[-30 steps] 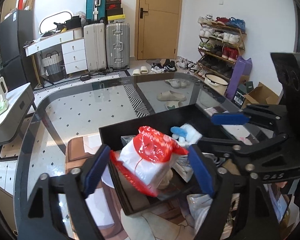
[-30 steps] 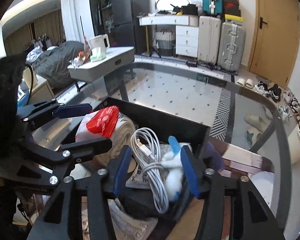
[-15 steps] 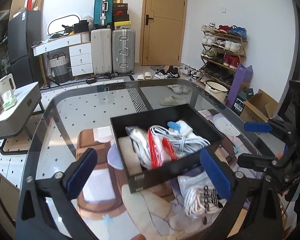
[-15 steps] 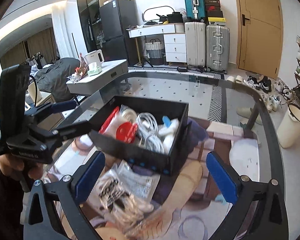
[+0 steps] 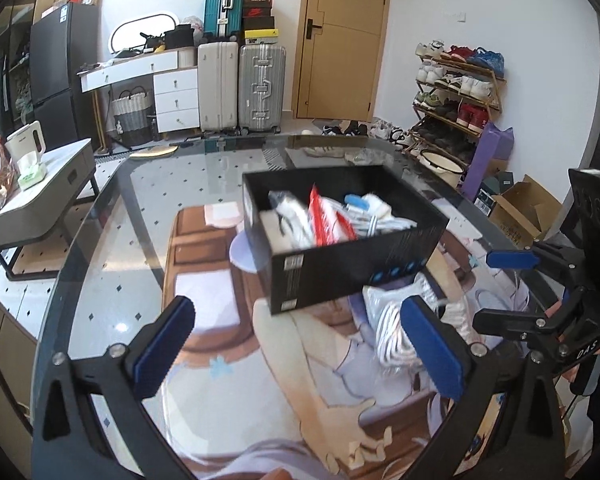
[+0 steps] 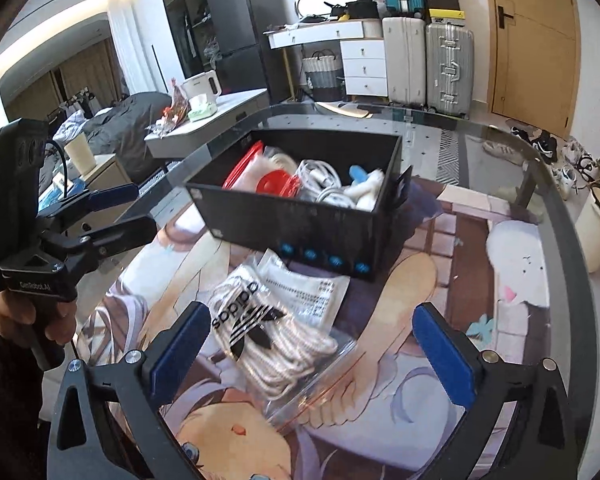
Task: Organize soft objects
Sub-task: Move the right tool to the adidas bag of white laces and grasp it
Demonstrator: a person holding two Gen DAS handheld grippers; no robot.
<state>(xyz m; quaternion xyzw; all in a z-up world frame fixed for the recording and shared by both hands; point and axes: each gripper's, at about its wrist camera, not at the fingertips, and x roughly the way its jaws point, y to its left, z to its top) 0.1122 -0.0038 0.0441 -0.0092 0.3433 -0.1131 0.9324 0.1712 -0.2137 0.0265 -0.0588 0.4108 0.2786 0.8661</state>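
Glass table [image 5: 100, 248] w/ dark rim is carrying everything, w/ a printed cartoon mat [image 6: 440, 288] lying over its near half; black box [image 5: 352, 264] is sitting on the mat near the table's middle, open at the top, blue marks along its near wall; inside it are sitting a red-and-white packet [image 6: 274, 180] on the left side in the right cam, a bundle of white cable [image 6: 320, 178] in the middle, and a small white plush w/ a blue bit [image 6: 364, 184] at the right end, all lying below the rim or just over it; clear bag of white laces w/ a black logo [image 6: 260, 336] is lying flat on the mat just in front of the box, outside it, partly over a printed paper sheet [image 6: 320, 292] that is touching the box's front; left gripper [image 5: 300, 344] is hovering above the mat short of the box, blue pads spread wide, nothing between them; right gripper [image 6: 312, 352] is hanging above the lace bag, pads likewise spread wide w/ the bag showing between them but not touching either pad, as far as the view tells.
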